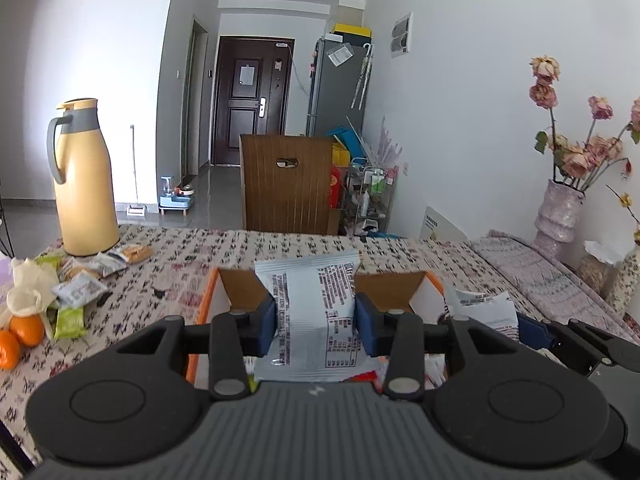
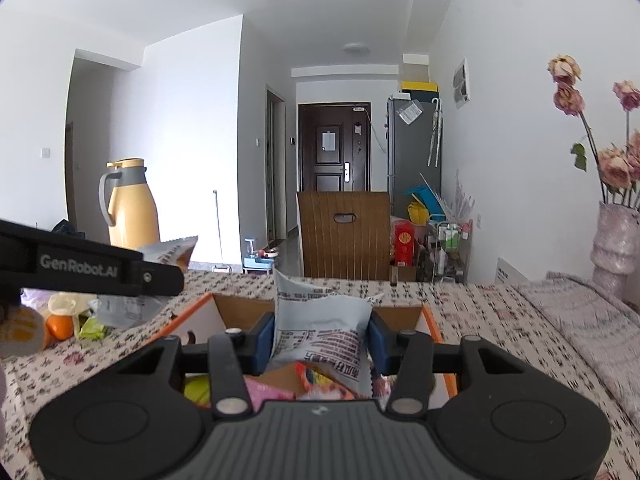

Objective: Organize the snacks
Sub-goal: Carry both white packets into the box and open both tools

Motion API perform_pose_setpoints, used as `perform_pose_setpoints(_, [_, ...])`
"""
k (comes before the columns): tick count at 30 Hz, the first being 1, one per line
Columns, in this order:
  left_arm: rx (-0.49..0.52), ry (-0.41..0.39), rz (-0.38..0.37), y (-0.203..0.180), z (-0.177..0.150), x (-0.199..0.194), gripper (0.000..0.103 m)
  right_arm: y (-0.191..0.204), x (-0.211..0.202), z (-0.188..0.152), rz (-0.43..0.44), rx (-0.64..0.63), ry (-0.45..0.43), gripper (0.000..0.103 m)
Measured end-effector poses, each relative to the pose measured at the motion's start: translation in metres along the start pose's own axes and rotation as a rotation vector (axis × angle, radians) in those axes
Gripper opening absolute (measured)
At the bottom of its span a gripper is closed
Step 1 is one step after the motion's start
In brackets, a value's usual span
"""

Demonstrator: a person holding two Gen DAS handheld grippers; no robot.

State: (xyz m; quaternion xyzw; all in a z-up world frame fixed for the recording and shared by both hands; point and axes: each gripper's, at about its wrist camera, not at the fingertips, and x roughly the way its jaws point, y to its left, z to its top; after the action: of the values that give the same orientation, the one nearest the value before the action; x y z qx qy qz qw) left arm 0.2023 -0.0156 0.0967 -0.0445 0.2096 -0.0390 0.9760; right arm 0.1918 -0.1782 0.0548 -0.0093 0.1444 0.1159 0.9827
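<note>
My left gripper is shut on a white snack packet with dark print, held upright above an open orange-edged cardboard box. My right gripper is shut on a similar white packet, also over the box. Colourful snack bags lie inside the box below it. The left gripper shows as a black bar at the left of the right wrist view, with its packet sticking out. The right gripper's blue pad and its packet appear at the right of the left wrist view.
A pile of loose snack packets and oranges lies on the flowered tablecloth at the left, beside a yellow thermos jug. A vase of dried roses stands at the right. A wooden chair back rises behind the table.
</note>
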Motion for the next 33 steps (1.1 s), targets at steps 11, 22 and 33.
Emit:
perform_pose_setpoints(11, [-0.041,0.023,0.034,0.017,0.017,0.058,0.041,0.002,0.064,0.015,-0.013,-0.006,0.024,0.047])
perform_pose_setpoints(22, [-0.082,0.126,0.056,0.043,-0.016,0.110,0.041,-0.001,0.110,-0.015,-0.019,0.004,0.125,0.047])
perform_pose_setpoints(33, [-0.072,0.096,0.069,0.040,-0.019,0.102,0.100,-0.004,0.106,-0.021,-0.062,0.009,0.182,0.093])
